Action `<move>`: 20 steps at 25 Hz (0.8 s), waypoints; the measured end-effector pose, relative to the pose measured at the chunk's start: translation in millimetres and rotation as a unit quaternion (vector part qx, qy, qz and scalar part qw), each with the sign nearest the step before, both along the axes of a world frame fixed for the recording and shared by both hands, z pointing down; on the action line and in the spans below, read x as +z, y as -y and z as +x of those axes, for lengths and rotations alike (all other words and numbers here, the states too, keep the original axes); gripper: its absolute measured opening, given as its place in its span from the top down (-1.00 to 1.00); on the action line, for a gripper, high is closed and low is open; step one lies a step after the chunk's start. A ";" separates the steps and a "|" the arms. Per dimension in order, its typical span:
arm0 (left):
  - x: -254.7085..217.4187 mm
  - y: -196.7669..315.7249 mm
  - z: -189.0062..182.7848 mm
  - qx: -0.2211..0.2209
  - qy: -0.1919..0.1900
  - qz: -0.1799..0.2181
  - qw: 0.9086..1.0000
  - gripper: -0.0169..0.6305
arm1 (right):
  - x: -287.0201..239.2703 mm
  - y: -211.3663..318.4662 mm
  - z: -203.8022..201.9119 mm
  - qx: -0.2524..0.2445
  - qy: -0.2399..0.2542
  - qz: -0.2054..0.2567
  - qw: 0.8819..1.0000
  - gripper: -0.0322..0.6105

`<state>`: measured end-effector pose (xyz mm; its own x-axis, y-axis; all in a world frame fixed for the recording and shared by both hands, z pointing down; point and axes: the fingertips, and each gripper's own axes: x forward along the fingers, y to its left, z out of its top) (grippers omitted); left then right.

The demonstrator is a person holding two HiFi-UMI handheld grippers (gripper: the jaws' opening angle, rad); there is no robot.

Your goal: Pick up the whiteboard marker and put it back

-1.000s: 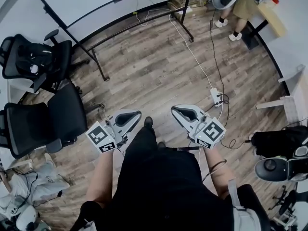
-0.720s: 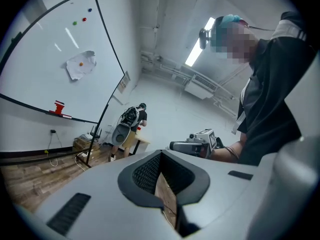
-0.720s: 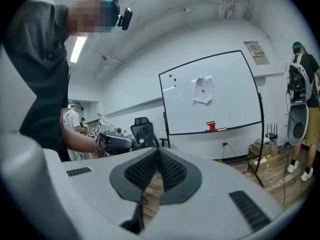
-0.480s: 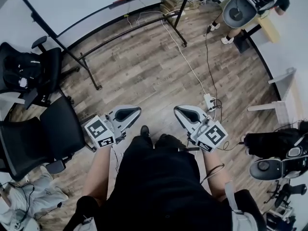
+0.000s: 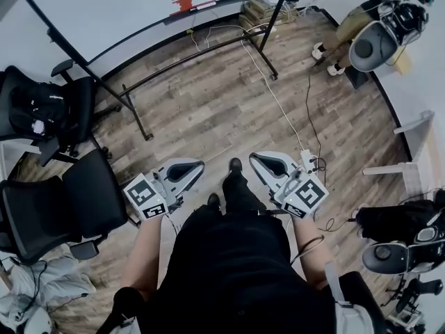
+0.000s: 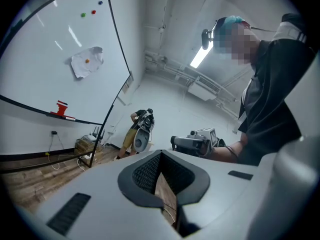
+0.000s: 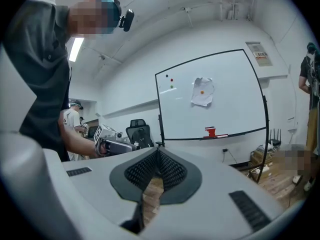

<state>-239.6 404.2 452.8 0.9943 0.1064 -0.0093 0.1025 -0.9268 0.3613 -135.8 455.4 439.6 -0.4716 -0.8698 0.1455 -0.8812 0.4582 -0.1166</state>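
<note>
A whiteboard [image 5: 104,5] on a black wheeled stand stands across the room ahead. On its tray sits a red eraser [image 5: 183,3] with a thin whiteboard marker [image 5: 204,6] lying just right of it. Both also show in the right gripper view, the eraser [image 7: 210,131] and the marker [image 7: 221,135], and in the left gripper view, the eraser [image 6: 61,107] and the marker [image 6: 69,117]. My left gripper [image 5: 197,165] and right gripper [image 5: 254,158] are held at waist height, far from the board. Each one, left [image 6: 160,156] and right [image 7: 157,152], is shut with nothing in it.
Black office chairs [image 5: 49,110] stand at the left. A white cable runs across the wooden floor to a power strip [image 5: 308,160] by my right gripper. Another person [image 5: 368,19] stands at the far right. The stand's legs [image 5: 201,44] and boxes [image 5: 261,9] lie under the board.
The person holding the grippers has stepped forward, one foot now ahead. The view has swung, and the other person shifted at the top right. Both grippers stay shut.
</note>
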 end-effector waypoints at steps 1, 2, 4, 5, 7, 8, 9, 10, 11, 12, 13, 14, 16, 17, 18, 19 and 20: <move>-0.4 6.8 3.6 -0.007 0.002 0.001 1.000 0.91 | 1.1 7.2 5.0 -0.005 0.002 0.000 1.000 0.83; -1.4 13.5 8.6 -0.014 0.003 0.002 1.000 0.91 | 2.7 14.8 11.1 -0.011 0.003 0.000 1.000 0.83; -4.1 27.1 22.7 -0.023 0.004 0.004 1.000 0.91 | 4.4 32.5 25.8 -0.022 0.002 0.001 1.000 0.83; -4.8 34.0 31.1 -0.026 0.006 0.006 1.000 0.91 | 4.2 42.3 33.6 -0.027 0.000 0.003 1.000 0.83; -4.2 48.3 47.4 -0.032 0.013 0.009 0.999 0.91 | 3.0 61.7 47.7 -0.038 -0.002 0.009 0.999 0.83; -3.7 55.9 55.1 -0.036 0.016 0.009 0.999 0.91 | 2.4 70.5 54.3 -0.044 -0.001 0.011 0.999 0.83; -3.7 63.8 63.2 -0.042 0.018 0.008 0.999 0.91 | 1.9 78.7 61.5 -0.050 -0.001 0.013 0.999 0.83; -4.4 71.8 72.0 -0.048 0.019 0.007 0.999 0.91 | 1.2 86.3 69.8 -0.056 0.000 0.014 0.998 0.83; -5.6 79.4 81.7 -0.054 0.020 0.007 0.998 0.91 | 0.4 93.7 79.4 -0.062 0.000 0.016 0.998 0.83; -7.3 86.5 92.1 -0.060 0.022 0.009 0.998 0.91 | -0.5 101.0 90.0 -0.067 0.001 0.017 0.998 0.83; -9.7 92.7 102.7 -0.065 0.024 0.011 0.998 0.91 | -1.6 107.9 101.1 -0.071 0.002 0.018 0.997 0.83; -12.7 98.1 112.8 -0.069 0.025 0.013 0.997 0.91 | -3.3 114.3 112.0 -0.076 0.003 0.019 0.997 0.83; -20.4 107.5 130.1 -0.077 0.027 0.020 0.996 0.91 | -7.9 126.2 131.9 -0.084 0.005 0.024 0.996 0.83; -24.1 112.6 136.7 -0.083 0.029 0.023 0.996 0.91 | -9.8 132.5 140.6 -0.089 0.005 0.026 0.996 0.83; -27.0 118.3 142.0 -0.089 0.030 0.027 0.995 0.91 | -10.8 139.3 148.1 -0.095 0.006 0.028 0.995 0.83; -28.7 124.6 146.1 -0.097 0.031 0.028 0.994 0.91 | -11.0 146.6 154.3 -0.101 0.007 0.029 0.994 0.83; -29.2 131.3 149.7 -0.104 0.031 0.029 0.994 0.91 | -10.3 154.4 159.5 -0.107 0.008 0.030 0.994 0.83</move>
<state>-89.9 272.9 423.6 0.9932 -0.1038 0.0536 -0.1153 -0.9447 0.3071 23.7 301.0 429.3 -0.6479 -0.7568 0.0866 -0.7615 0.6410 -0.0962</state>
